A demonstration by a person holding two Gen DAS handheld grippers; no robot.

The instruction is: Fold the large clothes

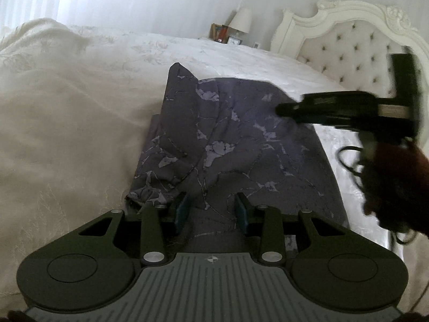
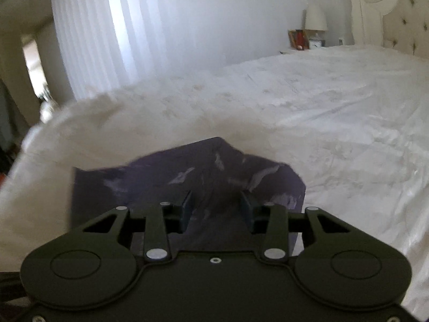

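Observation:
A dark purple-grey garment (image 1: 241,145) with a pale flower print lies partly folded on the white bed (image 1: 228,53), one flap raised at its far left corner. My left gripper (image 1: 211,209) hovers at the garment's near edge; its jaws stand apart and the cloth passes under the gap untouched by the pads. My right gripper (image 1: 284,110), blurred, reaches in from the right over the garment's far right part. In the right wrist view the right gripper (image 2: 217,209) is open, with a raised fold of the garment (image 2: 187,177) between its fingers and no pad pressing it.
A cream quilt (image 1: 53,94) is heaped on the bed left of the garment. A tufted white headboard (image 1: 348,51) stands at the right, and a lamp (image 1: 241,21) with small items on a nightstand behind. A hand (image 1: 396,182) and a black cable (image 1: 351,161) are at right.

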